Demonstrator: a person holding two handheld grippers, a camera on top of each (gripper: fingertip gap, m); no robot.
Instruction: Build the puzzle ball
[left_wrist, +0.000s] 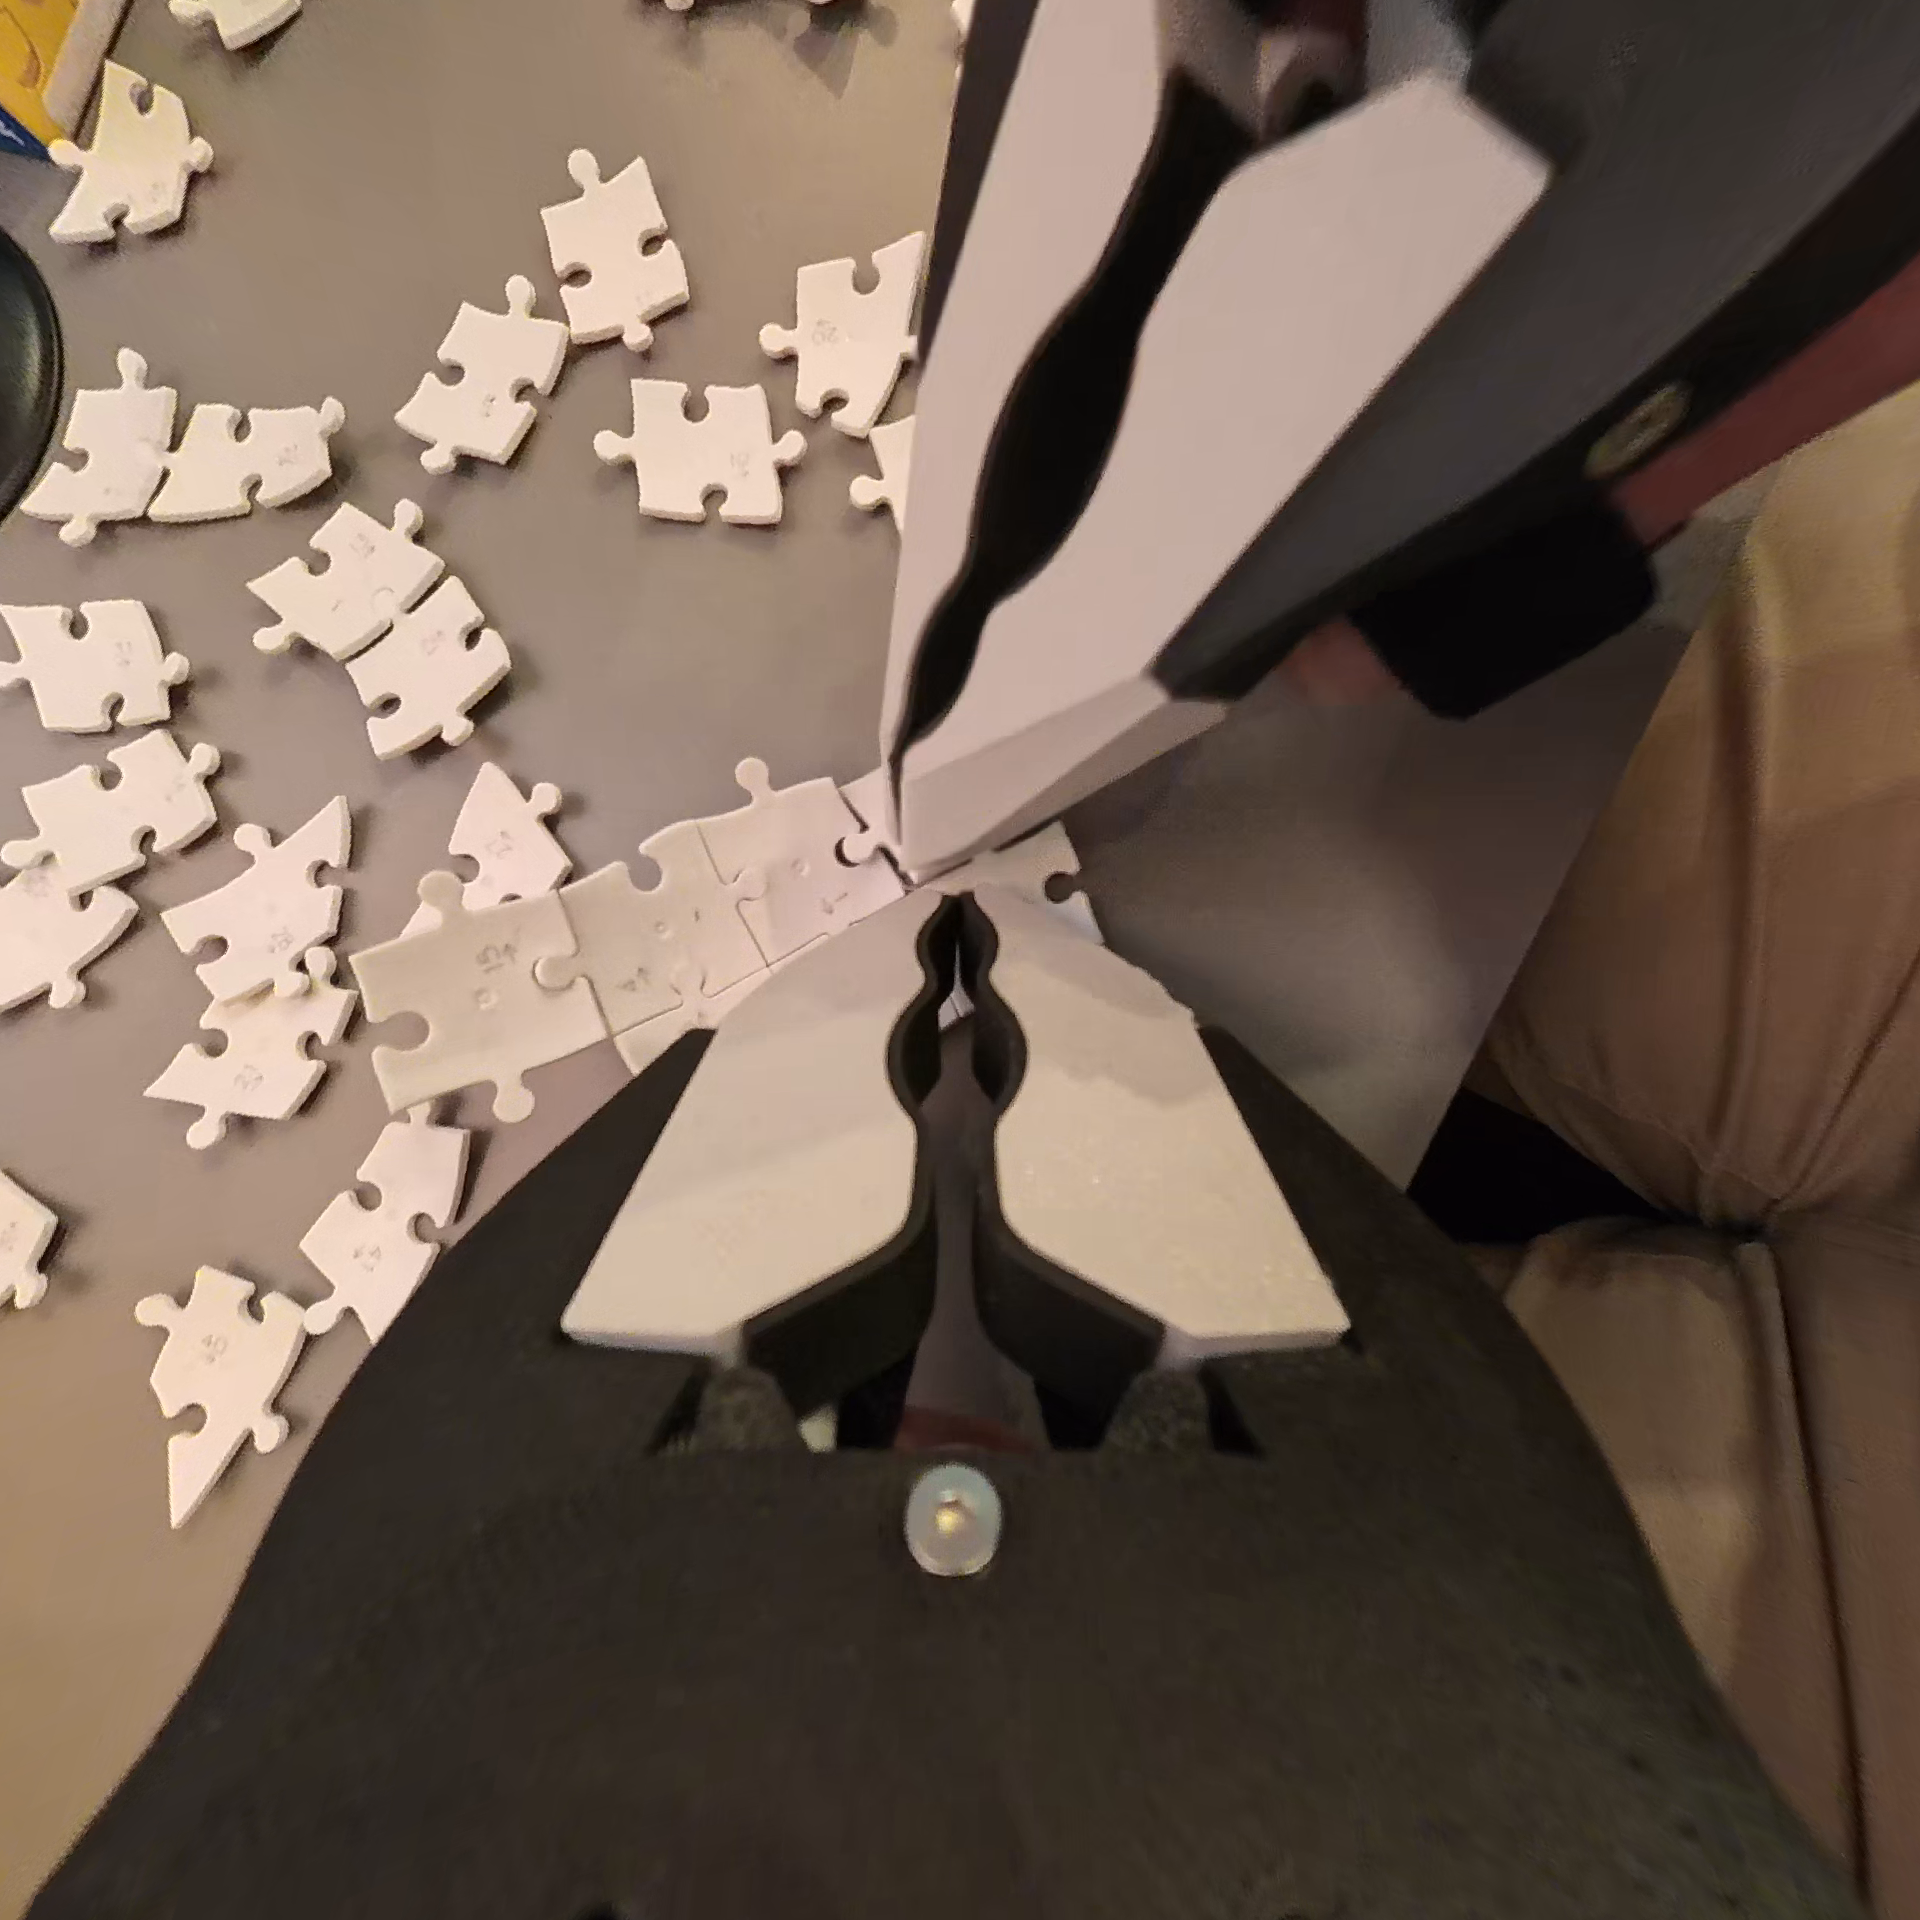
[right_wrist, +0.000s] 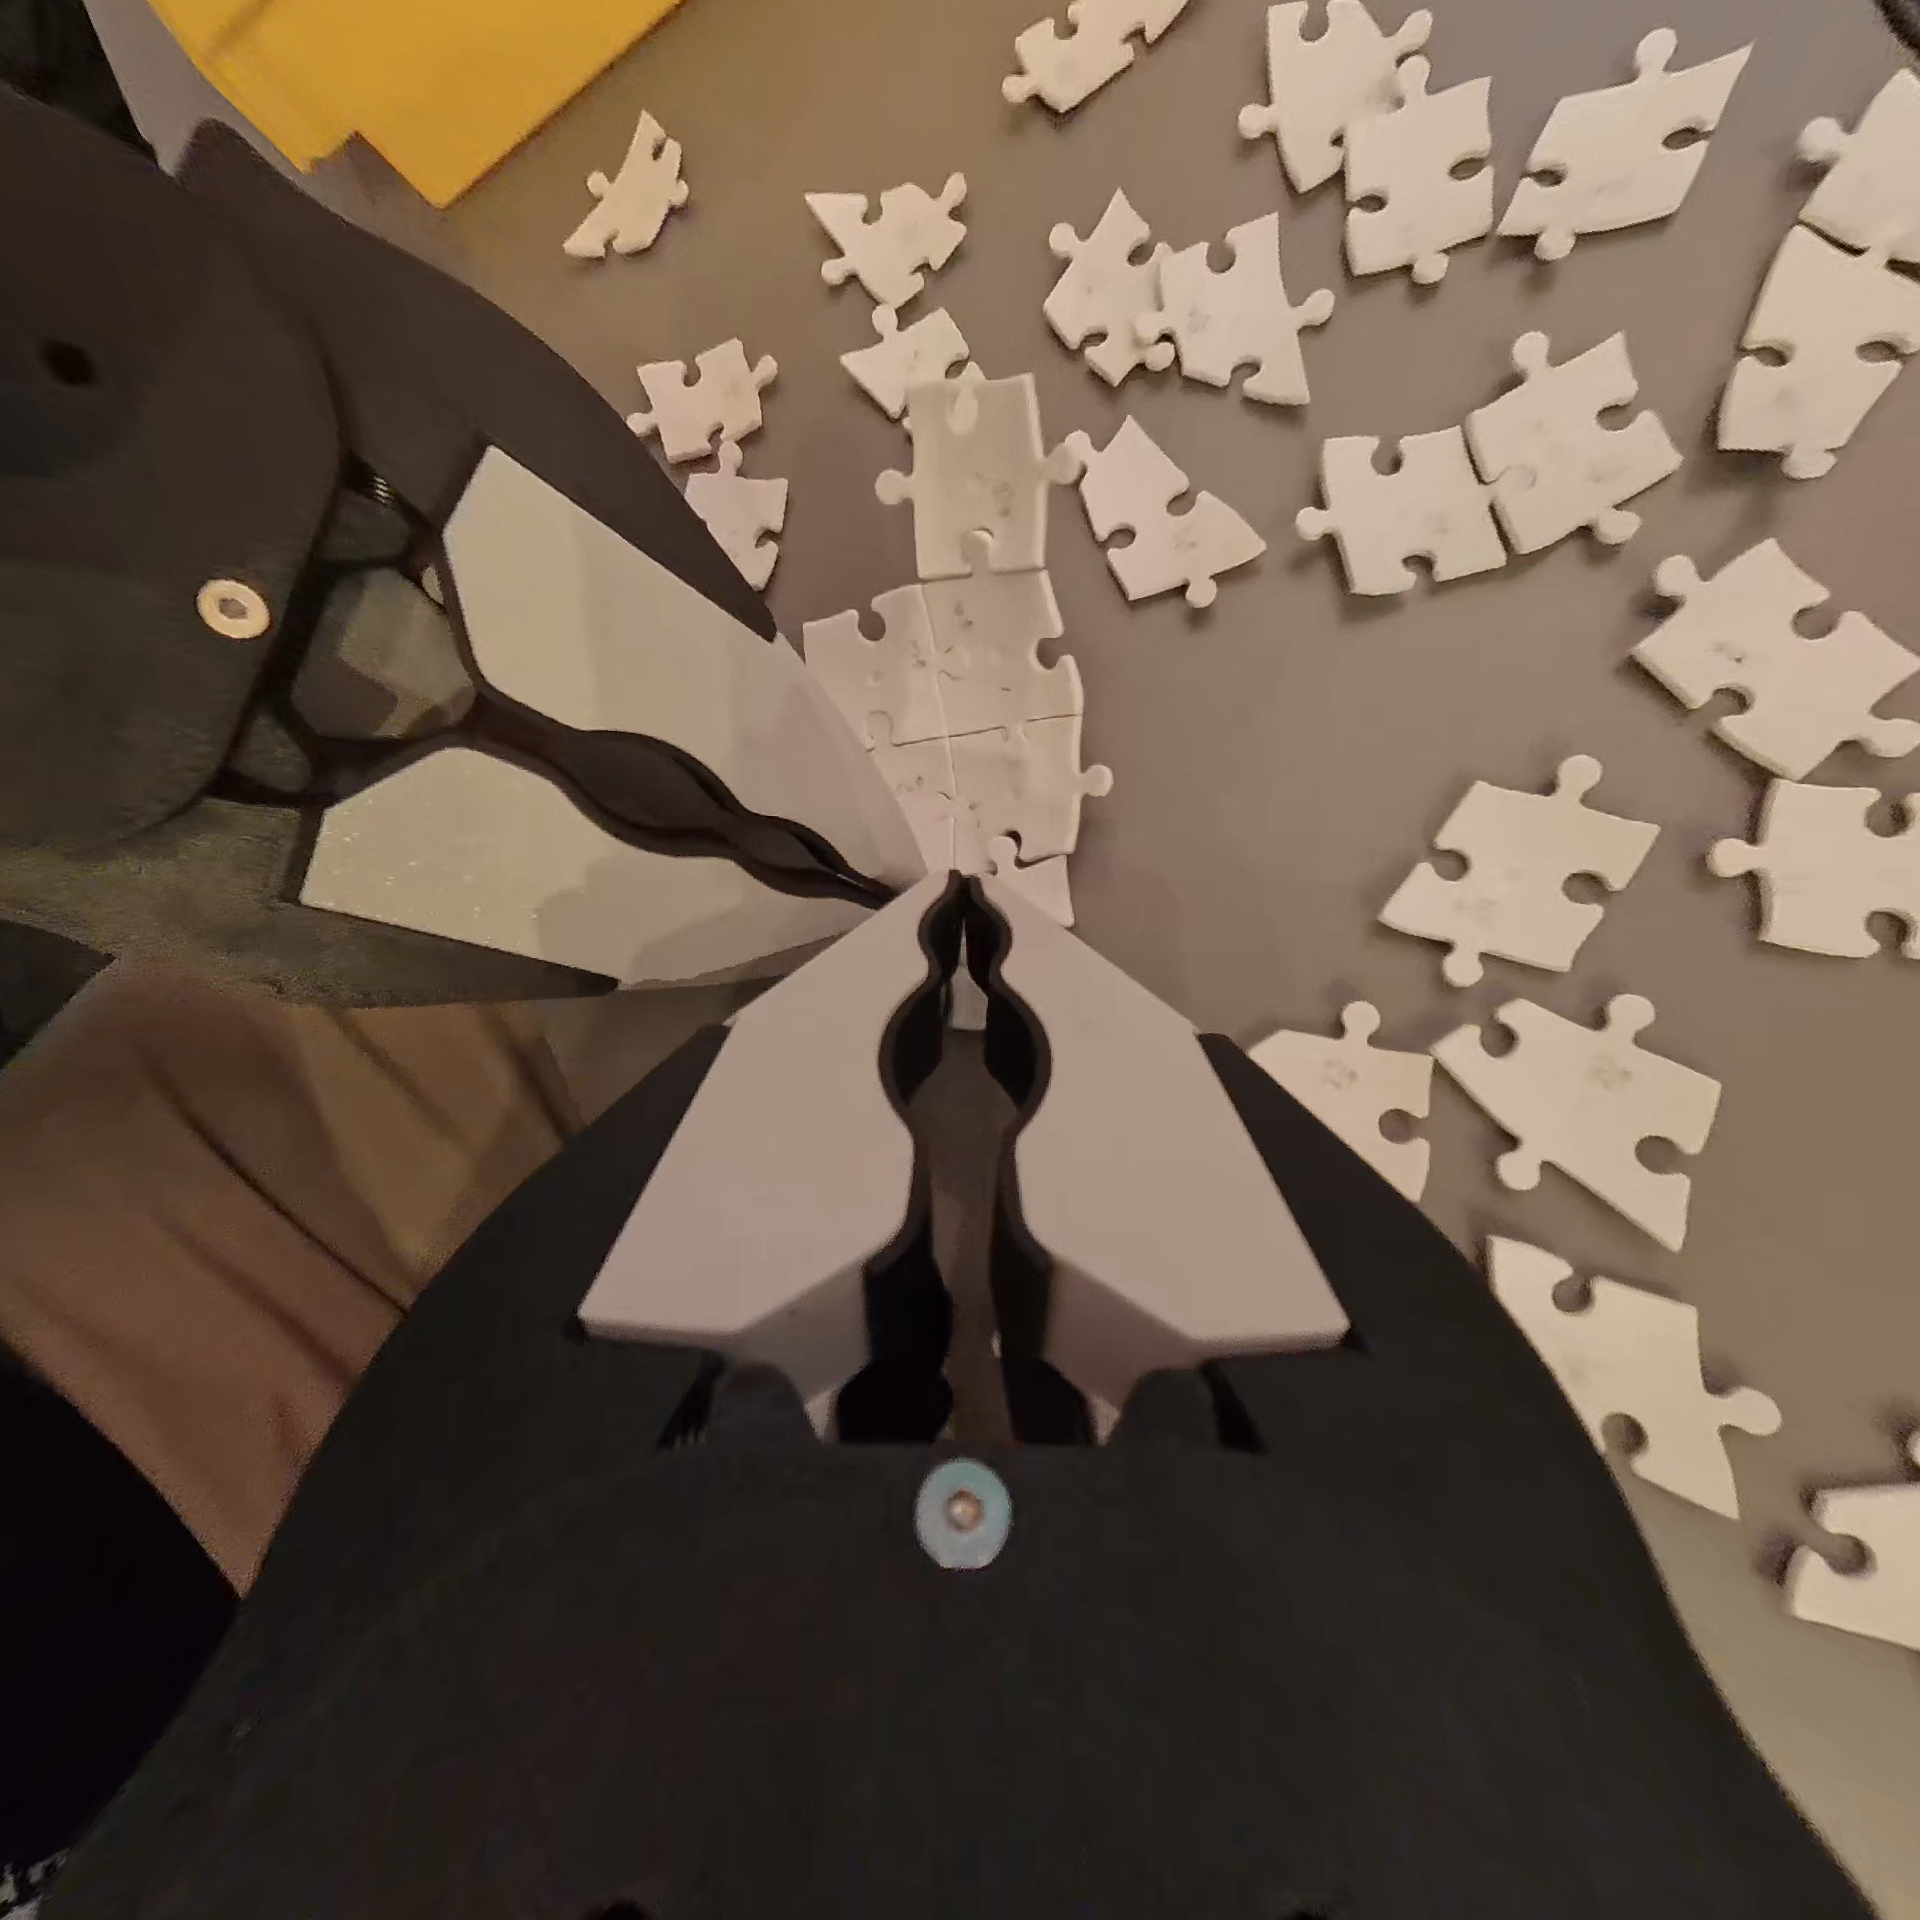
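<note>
we have both tools, left tool and right tool, clenched on the curved strip of joined white puzzle pieces above the grey tabletop; early days, dozens of loose white pieces remain.

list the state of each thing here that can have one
left tool: shut on the joined strip
right tool: shut on the joined strip's end
joined strip: several pieces interlocked, curved, held between both tools
loose pieces: scattered flat on the table, some in joined pairs
</note>
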